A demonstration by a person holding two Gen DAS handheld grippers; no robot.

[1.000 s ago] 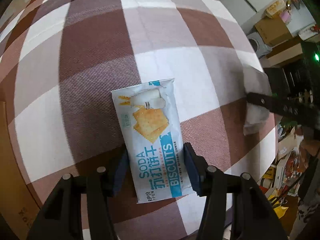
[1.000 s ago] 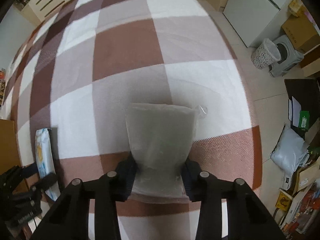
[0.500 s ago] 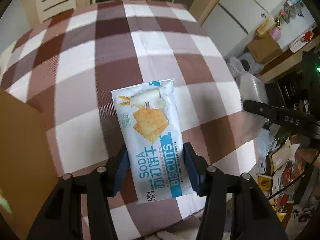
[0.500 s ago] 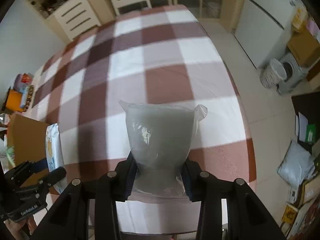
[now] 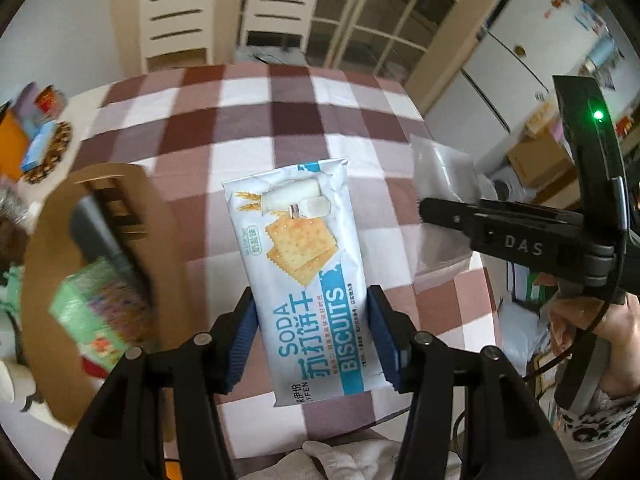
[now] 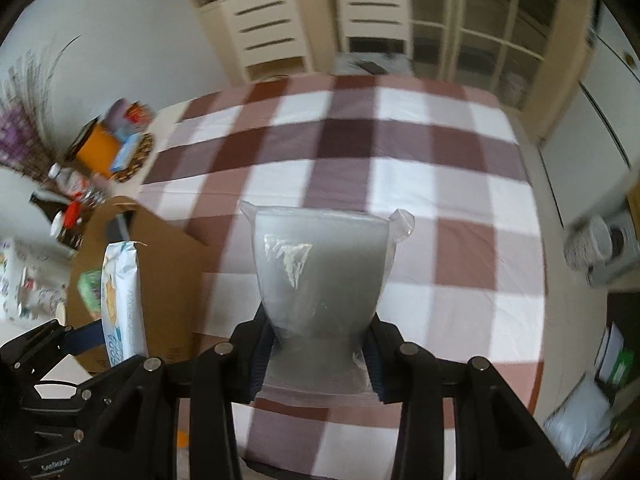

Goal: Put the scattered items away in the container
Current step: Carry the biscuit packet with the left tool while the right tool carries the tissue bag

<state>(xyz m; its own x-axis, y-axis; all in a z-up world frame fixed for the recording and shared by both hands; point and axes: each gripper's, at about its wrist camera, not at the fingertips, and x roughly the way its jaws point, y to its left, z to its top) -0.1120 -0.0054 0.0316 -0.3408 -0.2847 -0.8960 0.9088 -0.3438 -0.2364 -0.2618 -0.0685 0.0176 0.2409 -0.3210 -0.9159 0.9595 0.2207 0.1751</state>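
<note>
My left gripper is shut on a white and blue soda biscuits pack and holds it in the air above the checked table. My right gripper is shut on a clear plastic bag of grey material, also lifted. A brown cardboard box stands open at the table's left edge with a green packet inside. The box also shows left in the right wrist view, with the biscuits pack in front of it. The bag and right gripper show at right in the left wrist view.
The table has a brown and white checked cloth. Chairs stand at its far side. A clutter of boxes and bottles sits far left. A fridge and a floor with boxes lie to the right.
Both grippers have lifted their items well up off the table and tilted back. The cardboard box and the room have come into view.
</note>
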